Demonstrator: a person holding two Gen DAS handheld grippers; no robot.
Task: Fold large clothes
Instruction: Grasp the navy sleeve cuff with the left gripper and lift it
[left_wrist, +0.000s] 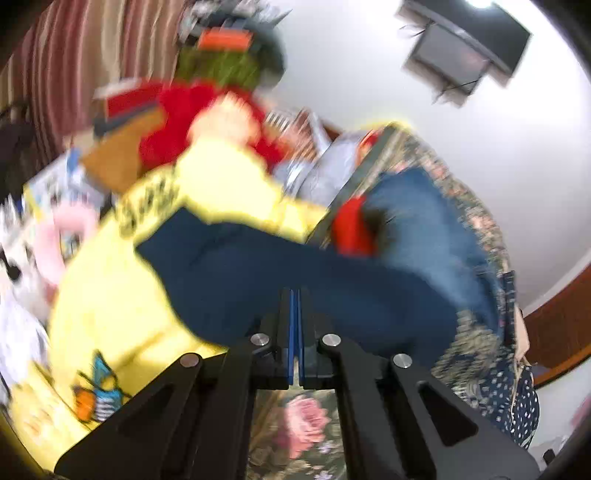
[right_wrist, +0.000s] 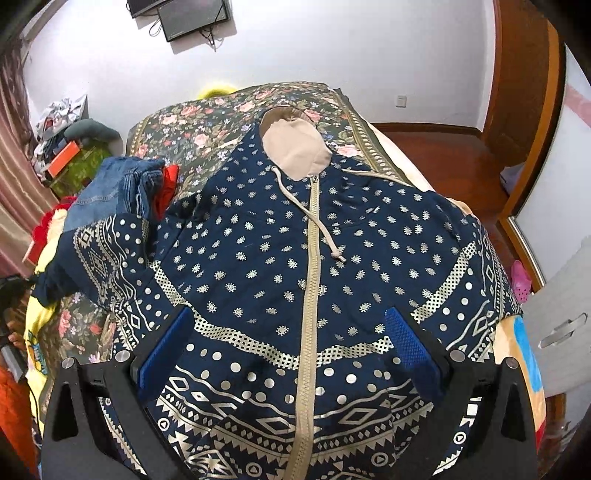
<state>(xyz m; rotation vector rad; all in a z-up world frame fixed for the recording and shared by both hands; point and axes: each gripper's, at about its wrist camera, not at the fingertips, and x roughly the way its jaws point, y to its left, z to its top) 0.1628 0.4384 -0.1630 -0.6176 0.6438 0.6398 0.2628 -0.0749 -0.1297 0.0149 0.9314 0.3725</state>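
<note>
A navy hoodie (right_wrist: 258, 251) with silver dots and bands, a beige zip and a beige-lined hood (right_wrist: 295, 147) lies front up on the floral bedspread (right_wrist: 192, 122). My right gripper (right_wrist: 288, 347) hovers open over its lower front, one blue pad on each side of the zip. The hoodie's sleeve (right_wrist: 96, 258) at the left is raised off the bed. In the blurred left wrist view, my left gripper (left_wrist: 295, 295) is shut, its tips buried in plain navy cloth (left_wrist: 258, 266), which looks like that sleeve's end.
Folded jeans (right_wrist: 110, 188) and a red garment (right_wrist: 168, 188) lie on the bed left of the hoodie. A yellow printed blanket (left_wrist: 110, 295) covers the left edge. Cluttered shelves (right_wrist: 62, 147) stand beyond. A wooden door frame (right_wrist: 524, 110) and a pink sandal (right_wrist: 521, 280) are on the right.
</note>
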